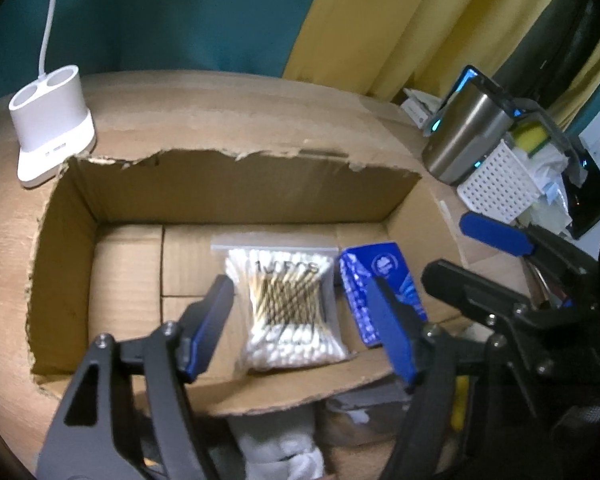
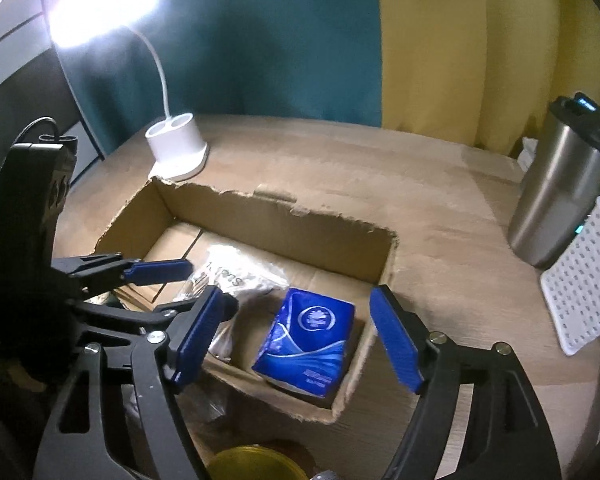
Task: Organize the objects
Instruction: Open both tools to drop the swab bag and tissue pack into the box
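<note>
Left wrist view: the left claw (image 1: pixel 304 320) stands apart, clamped on nothing, above a clear zip bag of cotton swabs (image 1: pixel 288 308) that lies flat on the floor of the torn brown cardboard box (image 1: pixel 236 192), just beside a blue soft pack of tissues (image 1: pixel 380 292). The bag is judged light, limp and slippery; a pinch across its bulging middle, not the thin zip edge, should hold best. Right wrist view: the right claw (image 2: pixel 300 336) also stands apart and empty, over the blue tissue pack (image 2: pixel 308 340) in the box's near corner. The pack is judged light and squashy; a grip across its narrow width should serve. The box sits on the wooden tabletop (image 2: pixel 452 216).
</note>
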